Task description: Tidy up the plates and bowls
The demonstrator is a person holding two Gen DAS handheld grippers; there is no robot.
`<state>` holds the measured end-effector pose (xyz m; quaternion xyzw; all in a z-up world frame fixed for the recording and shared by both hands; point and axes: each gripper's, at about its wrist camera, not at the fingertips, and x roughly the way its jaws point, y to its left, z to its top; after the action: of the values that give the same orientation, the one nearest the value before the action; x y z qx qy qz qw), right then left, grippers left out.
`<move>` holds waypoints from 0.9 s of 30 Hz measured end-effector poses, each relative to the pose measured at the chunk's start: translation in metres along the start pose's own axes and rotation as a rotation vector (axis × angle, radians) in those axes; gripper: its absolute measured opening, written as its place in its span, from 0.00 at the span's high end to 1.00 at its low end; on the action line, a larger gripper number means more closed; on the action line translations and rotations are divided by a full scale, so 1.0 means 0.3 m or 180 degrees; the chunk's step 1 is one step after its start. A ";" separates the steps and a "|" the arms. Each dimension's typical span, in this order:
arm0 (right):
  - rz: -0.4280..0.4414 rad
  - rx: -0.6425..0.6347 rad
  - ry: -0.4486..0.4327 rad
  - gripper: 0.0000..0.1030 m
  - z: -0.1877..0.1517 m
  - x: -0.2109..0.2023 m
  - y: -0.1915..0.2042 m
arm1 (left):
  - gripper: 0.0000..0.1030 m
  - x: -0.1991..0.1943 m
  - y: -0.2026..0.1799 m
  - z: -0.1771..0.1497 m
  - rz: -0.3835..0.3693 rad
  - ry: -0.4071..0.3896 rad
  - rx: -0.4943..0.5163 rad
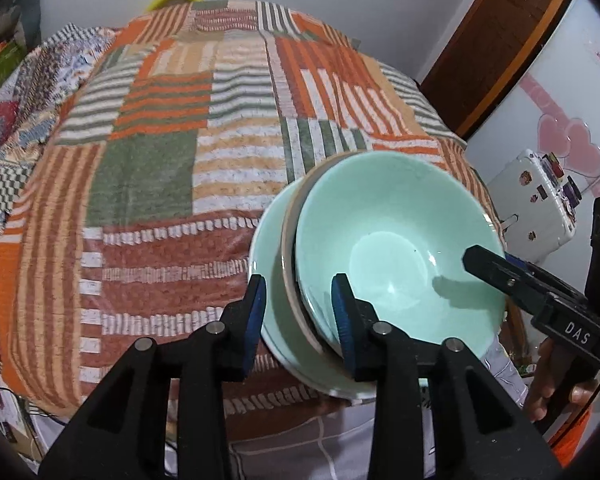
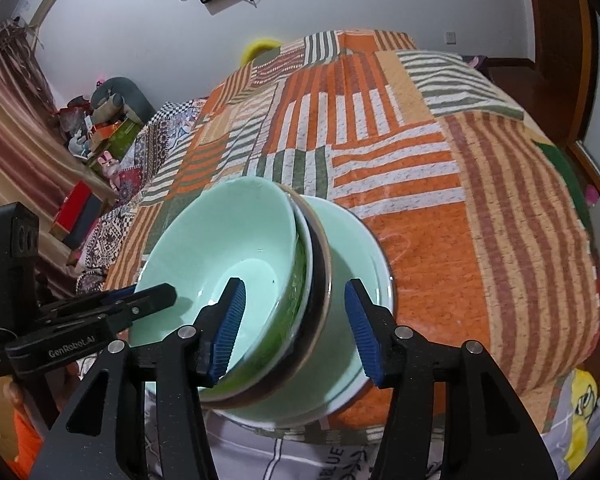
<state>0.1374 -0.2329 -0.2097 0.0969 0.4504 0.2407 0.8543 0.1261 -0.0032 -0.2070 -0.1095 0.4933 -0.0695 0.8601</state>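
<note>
Three nested dishes sit at the near edge of the bed: a mint-green bowl (image 1: 396, 220) on top, a brown-rimmed bowl (image 1: 290, 248) under it, and a wide mint plate (image 1: 266, 248) at the bottom. My left gripper (image 1: 300, 304) straddles the stack's left rims, one pad inside the top bowl (image 2: 236, 236) and one outside the plate. Its pads stand close beside the rims, slightly apart from them. My right gripper (image 2: 296, 308) straddles the opposite rims with visible gaps. From the other side I see its fingertip (image 1: 474, 258) over the bowl's inside.
A patchwork orange, green and white blanket (image 1: 160, 160) covers the bed. A white appliance with pink hearts (image 1: 560, 100), a wooden door (image 1: 500, 40) and a white case (image 1: 536, 208) stand to the right. Clutter and a striped curtain (image 2: 12, 128) line the left side.
</note>
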 end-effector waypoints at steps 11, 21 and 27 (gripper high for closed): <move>0.0034 -0.0345 -0.0648 0.53 0.046 -0.252 0.098 | 0.66 -0.381 -0.100 0.008 0.0038 -0.1014 0.0286; 0.0105 -0.0745 -0.1510 0.41 0.029 -0.515 0.239 | 0.47 -0.708 -0.187 -0.051 0.0092 -0.1977 0.0502; 0.0095 -0.0893 -0.1868 0.27 -0.001 -0.602 0.292 | 0.29 -0.811 -0.223 -0.107 0.0202 -0.2386 0.0591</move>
<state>0.0223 -0.2472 -0.0460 0.0501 0.1459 0.2747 0.9491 -0.0248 -0.0163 -0.0028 -0.0337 0.1395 -0.0424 0.9887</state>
